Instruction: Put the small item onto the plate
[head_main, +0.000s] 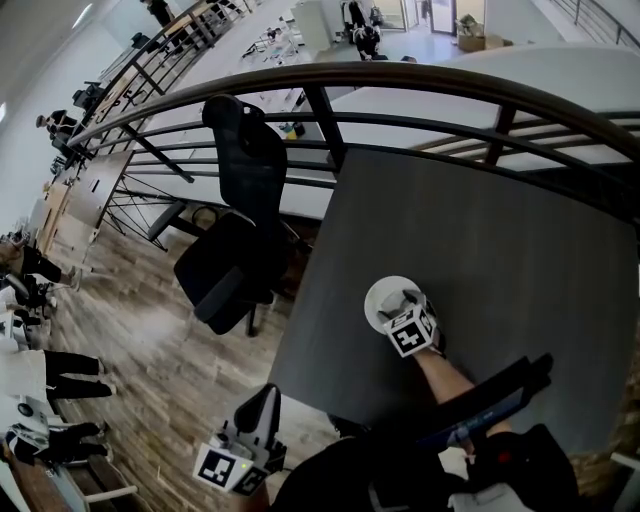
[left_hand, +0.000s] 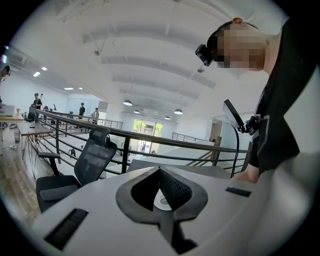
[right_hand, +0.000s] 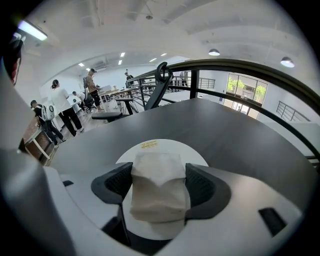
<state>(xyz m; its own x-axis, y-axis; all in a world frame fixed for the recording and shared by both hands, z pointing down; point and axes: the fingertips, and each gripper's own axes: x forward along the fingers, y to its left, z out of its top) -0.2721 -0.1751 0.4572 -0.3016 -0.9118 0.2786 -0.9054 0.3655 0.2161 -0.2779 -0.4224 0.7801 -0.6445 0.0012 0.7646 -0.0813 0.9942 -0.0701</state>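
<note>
Left gripper (left_hand: 160, 170) clenched on nothing, off the dark grey table (right_hand: 240, 135) edge, right gripper (right_hand: 159, 173) grasping pale square folded paper packet (right_hand: 157, 195) between its jaws, over round white plate (right_hand: 167, 146) directly beneath them.

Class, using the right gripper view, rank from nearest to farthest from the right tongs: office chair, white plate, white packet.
1. White packet, clamped in the right tongs.
2. White plate, just beneath.
3. Office chair, beyond the table, left.
</note>
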